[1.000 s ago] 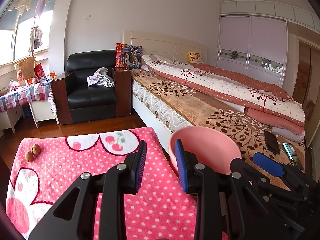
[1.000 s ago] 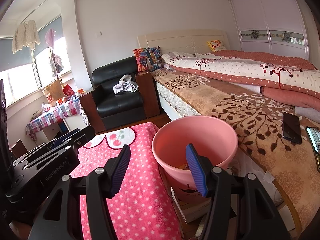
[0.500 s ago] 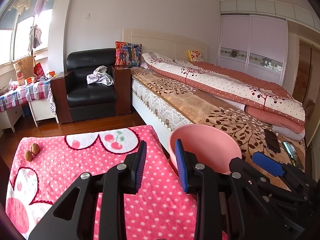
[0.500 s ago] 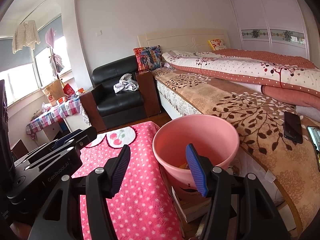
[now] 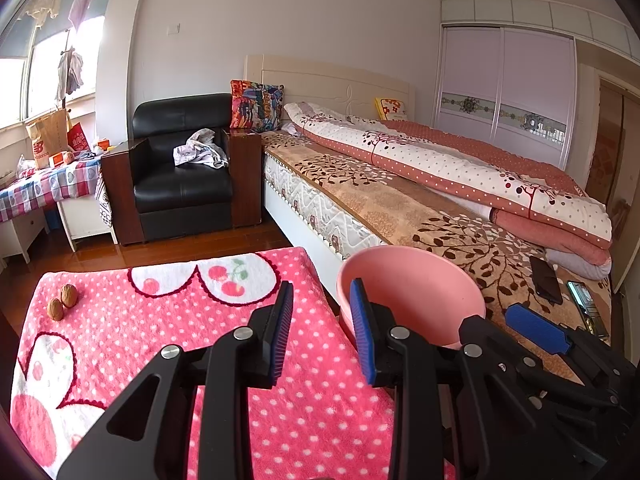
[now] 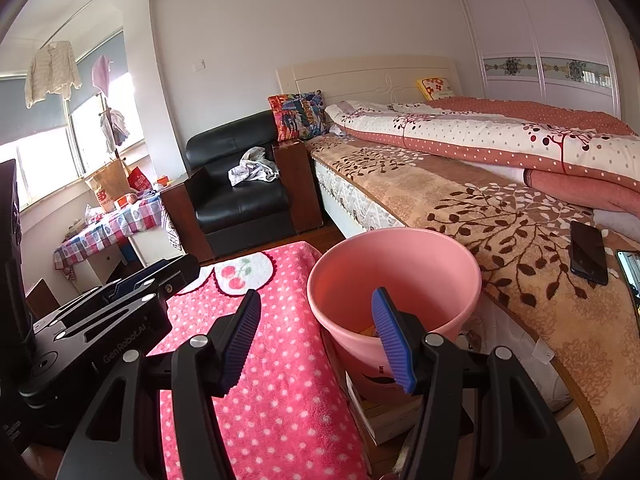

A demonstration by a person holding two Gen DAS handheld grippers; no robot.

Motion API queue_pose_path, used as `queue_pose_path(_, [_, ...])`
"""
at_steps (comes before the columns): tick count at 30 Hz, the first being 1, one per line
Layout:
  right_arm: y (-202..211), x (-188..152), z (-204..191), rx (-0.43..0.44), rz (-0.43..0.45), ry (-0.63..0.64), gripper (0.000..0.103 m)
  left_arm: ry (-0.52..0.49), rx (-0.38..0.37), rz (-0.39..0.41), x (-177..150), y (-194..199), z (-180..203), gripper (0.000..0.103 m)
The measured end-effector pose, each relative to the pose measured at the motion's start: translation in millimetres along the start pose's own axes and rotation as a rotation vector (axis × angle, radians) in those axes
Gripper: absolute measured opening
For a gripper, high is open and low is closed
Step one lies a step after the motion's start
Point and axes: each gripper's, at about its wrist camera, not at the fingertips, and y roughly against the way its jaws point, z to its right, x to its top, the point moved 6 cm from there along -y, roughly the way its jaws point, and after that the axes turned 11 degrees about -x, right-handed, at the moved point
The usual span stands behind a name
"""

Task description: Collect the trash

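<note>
Pink plastic bin (image 6: 394,276): round, tapering, upright and open-topped, standing between the pink dotted blanket (image 6: 276,392) on its left and the bed (image 6: 516,240) on its right, with something orange-yellow lying at its bottom. Two walnuts (image 5: 63,301): brown, whole, resting side by side and touching on the far left part of the blanket, well apart from the bin.

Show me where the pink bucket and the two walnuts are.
pink bucket (image 6: 404,276): right wrist view, inner back wall.
two walnuts (image 5: 68,295): left wrist view, on the farther nut's shell.
</note>
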Motion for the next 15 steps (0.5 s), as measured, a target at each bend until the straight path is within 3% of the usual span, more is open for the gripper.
queue_pose_path(15, [-0.1,-1.0,-0.7,0.001,-0.001,0.0,0.057,0.0,-0.001,-0.002,-0.6,-0.9,-0.6,0.03])
